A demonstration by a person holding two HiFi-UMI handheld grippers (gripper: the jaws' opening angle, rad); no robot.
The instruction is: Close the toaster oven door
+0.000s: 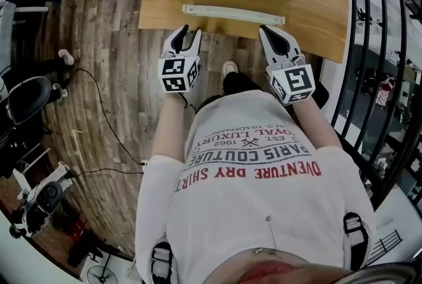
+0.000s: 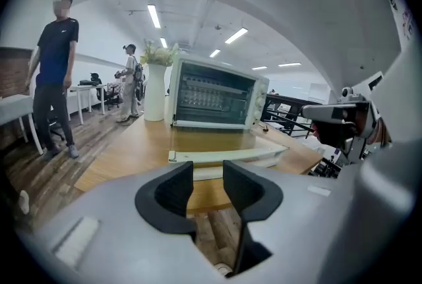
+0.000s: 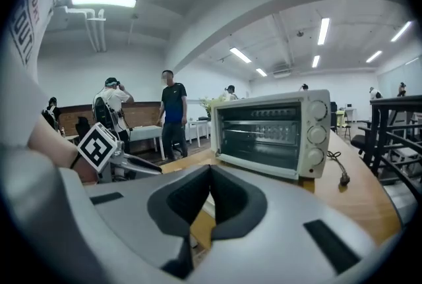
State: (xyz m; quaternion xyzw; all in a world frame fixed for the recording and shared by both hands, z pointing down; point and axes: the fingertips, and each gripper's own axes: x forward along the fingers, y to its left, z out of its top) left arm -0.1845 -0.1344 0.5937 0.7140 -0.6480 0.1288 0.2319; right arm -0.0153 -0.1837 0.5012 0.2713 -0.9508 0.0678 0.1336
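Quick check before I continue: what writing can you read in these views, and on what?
"DVENTURE DRY SHIRT": upside down on the person's T-shirt.
"PARIS COUTURE": same T-shirt.
"OYAL LUXURY", "EST. 1962", "TRADEMARK": same T-shirt, smaller.
Toaster oven: any print by the dials is too small to read.
Left claw and right claw: square markers on the cubes, no words.
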